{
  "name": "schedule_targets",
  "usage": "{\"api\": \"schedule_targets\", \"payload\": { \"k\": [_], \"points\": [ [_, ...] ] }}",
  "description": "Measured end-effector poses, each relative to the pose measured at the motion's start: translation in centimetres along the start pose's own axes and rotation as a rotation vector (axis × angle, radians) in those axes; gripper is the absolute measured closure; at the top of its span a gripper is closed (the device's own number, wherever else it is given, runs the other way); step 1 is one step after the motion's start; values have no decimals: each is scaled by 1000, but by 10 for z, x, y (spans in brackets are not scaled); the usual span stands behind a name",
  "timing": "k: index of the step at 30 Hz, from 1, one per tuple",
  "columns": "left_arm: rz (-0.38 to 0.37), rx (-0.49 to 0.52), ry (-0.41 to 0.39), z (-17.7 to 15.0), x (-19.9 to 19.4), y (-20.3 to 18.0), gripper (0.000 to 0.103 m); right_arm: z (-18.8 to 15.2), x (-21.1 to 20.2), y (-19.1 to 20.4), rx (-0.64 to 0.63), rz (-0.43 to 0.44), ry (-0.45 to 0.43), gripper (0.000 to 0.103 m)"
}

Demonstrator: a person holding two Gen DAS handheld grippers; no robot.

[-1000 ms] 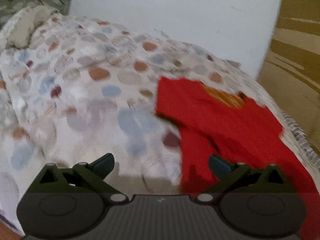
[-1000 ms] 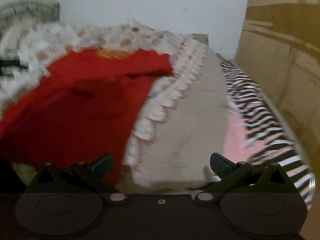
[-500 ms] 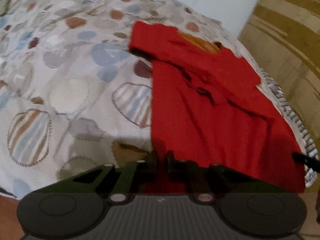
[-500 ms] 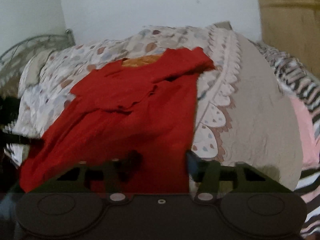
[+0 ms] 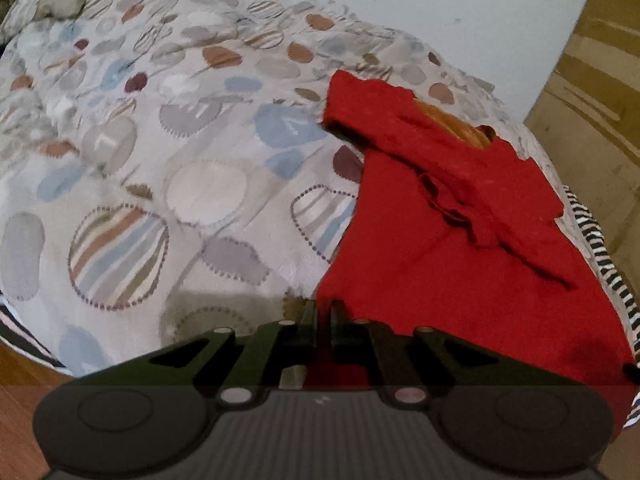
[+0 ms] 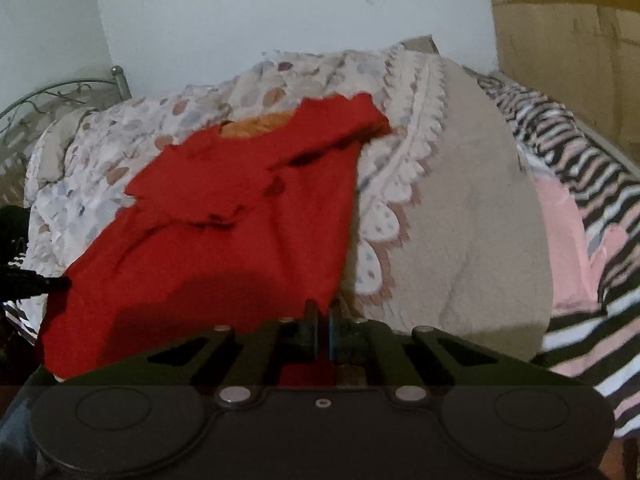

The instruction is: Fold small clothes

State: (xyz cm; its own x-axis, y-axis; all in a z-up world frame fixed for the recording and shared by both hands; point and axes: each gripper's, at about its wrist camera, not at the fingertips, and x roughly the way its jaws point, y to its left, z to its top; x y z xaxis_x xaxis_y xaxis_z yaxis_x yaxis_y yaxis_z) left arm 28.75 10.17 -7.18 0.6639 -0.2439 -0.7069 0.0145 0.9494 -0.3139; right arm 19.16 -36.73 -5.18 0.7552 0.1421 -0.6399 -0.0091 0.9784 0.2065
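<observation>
Red garment (image 5: 472, 248), a small top, lies spread on the patterned quilt (image 5: 168, 168) of a bed, its body flat toward the near edge and its upper part rumpled, with one sleeve folded across the chest; an orange lining (image 5: 452, 124) shows at the neck opening. Left claw (image 5: 323, 312) sits at the near left corner of the hem, its jaws drawn together with red cloth pinched between the pads. Right claw (image 6: 323, 312) sits at the near right corner of the same hem (image 6: 320, 300), jaws likewise together, clamped on the edge of the cloth. In the right wrist view the garment (image 6: 224, 232) slopes away from the claw toward the wall, and the tip of the other claw (image 6: 44, 282) touches its far left corner. Beside the garment on the right, the quilt is turned back, showing a scalloped border (image 6: 384, 216) and a plain beige underside (image 6: 472, 208); a striped pink, black and white sheet (image 6: 588, 184) lies beyond it. A metal bedhead (image 6: 60, 96) stands against the pale wall (image 6: 280, 12), and brown cardboard (image 6: 568, 40) fills the upper right.
</observation>
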Motion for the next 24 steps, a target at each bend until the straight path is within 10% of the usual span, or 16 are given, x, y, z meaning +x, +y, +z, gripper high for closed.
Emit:
{"api": "schedule_targets", "payload": {
  "k": [4, 7, 11, 14, 24],
  "points": [
    [-35, 6, -3, 0, -6, -5, 95, -8, -6, -5, 10, 29, -29, 97],
    [-69, -12, -8, 4, -13, -9, 89, -13, -18, -2, -82, 67, -63, 69],
    [-50, 0, -48, 6, -27, -20, 28, -20, -34, 6, -191, 77, -91, 34],
    [-31, 34, -94, 3, -38, -29, 16, -30, -45, 22, -331, 60, -89, 7],
    [-25, 130, -126, -10, -54, -47, 2, -90, -24, 65, -876, -242, -56, 2]
  ]
}}
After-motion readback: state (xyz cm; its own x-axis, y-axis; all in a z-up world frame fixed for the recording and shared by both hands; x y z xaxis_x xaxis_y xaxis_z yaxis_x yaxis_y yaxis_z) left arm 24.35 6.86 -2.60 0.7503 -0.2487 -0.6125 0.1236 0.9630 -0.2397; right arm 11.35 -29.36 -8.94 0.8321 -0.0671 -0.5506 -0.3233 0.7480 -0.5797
